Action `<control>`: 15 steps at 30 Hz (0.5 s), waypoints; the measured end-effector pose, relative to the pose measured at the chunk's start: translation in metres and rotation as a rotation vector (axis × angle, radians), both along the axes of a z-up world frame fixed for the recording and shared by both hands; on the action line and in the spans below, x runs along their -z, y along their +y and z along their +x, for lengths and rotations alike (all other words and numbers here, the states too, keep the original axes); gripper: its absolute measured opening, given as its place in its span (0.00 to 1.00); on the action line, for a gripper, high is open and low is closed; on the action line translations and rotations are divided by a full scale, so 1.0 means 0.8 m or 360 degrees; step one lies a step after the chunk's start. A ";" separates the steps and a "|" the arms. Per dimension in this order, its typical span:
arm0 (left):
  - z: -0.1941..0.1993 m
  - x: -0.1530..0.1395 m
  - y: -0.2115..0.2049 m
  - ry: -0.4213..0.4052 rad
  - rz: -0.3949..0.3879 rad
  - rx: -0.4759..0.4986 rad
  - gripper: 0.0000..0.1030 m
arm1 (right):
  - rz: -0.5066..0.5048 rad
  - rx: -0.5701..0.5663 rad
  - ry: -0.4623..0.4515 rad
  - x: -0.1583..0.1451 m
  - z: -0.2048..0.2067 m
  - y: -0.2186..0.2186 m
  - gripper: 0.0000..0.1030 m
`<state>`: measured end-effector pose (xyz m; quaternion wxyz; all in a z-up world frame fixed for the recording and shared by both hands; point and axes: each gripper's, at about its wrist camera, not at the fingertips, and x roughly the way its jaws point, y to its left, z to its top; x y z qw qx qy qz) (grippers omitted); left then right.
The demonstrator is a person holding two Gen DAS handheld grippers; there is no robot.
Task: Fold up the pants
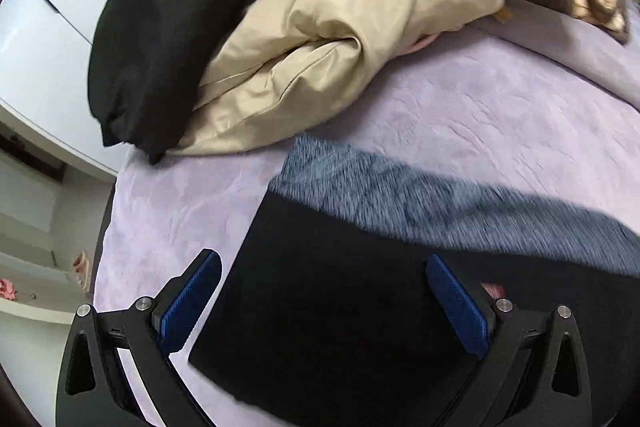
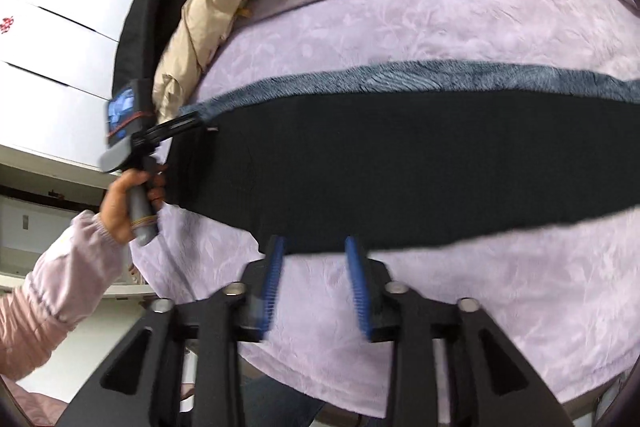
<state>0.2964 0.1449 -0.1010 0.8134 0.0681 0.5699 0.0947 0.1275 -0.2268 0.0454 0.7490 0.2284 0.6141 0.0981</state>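
One pair of black pants (image 2: 400,163) lies lengthwise left-to-right across the bed (image 2: 440,27), left gripper (image 1: 324,301) wide, right gripper (image 2: 314,267) narrower, both empty.

Black pants (image 2: 380,163) lie flat in a long band across mid-frame on the lavender bedspread (image 2: 460,27), a strip of grey-blue fleece lining (image 2: 400,77) showing along their upper edge. Right tool (image 2: 316,247) at bottom centre, blue pads (image 2: 357,287) parted, tips at the pants' lower edge. Left tool (image 2: 192,121) at left of frame, at the pants' end; grip unclear. Left hand (image 2: 120,205) holds its handle. Beige jacket (image 2: 208,39) heaped upper left.
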 end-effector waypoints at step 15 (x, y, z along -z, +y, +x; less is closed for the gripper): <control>-0.124 0.030 0.008 0.0273 0.0028 0.0104 1.00 | -0.0124 0.0109 0.0165 0.004 -0.037 0.003 0.64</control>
